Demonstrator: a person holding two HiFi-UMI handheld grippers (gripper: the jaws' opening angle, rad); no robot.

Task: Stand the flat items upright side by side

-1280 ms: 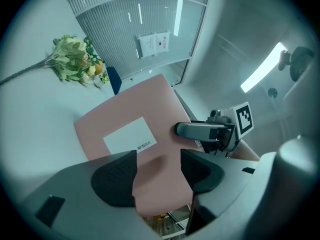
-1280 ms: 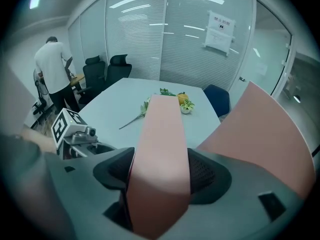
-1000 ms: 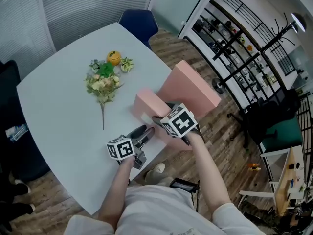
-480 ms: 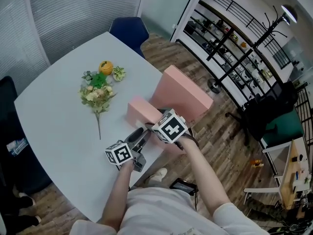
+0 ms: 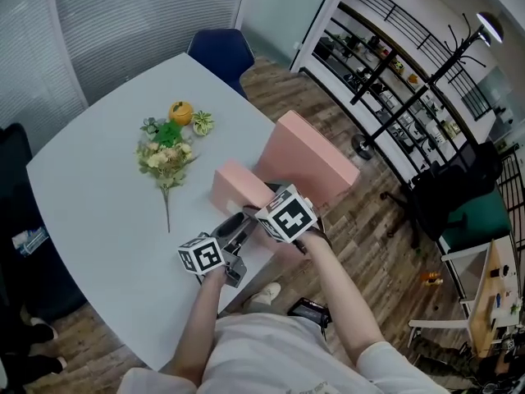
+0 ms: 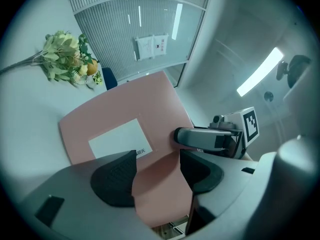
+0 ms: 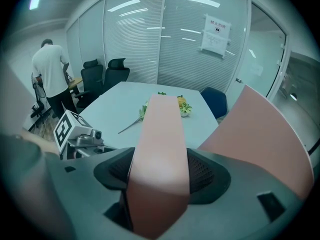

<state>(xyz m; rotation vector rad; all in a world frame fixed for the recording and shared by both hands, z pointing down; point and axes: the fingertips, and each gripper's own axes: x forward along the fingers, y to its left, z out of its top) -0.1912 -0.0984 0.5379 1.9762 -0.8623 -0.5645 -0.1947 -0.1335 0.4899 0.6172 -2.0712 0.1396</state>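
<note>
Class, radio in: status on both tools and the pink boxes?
Left tool, right tool clamp smaller pink box. Larger pink box tilted alongside. Flowers clear.

The table (image 5: 90, 195) in front of me is pale, with rounded corners. A bunch of flowers (image 5: 166, 156) lies toward its far side, stem pointing my way, with an orange fruit (image 5: 178, 112) at its head. By the right edge the smaller pink box (image 5: 234, 189) stands just beside the larger pink box (image 5: 308, 158).

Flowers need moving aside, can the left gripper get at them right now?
Probably not yet: the left gripper is closed on the smaller pink box, so it must let go before reaching the flowers.
</note>
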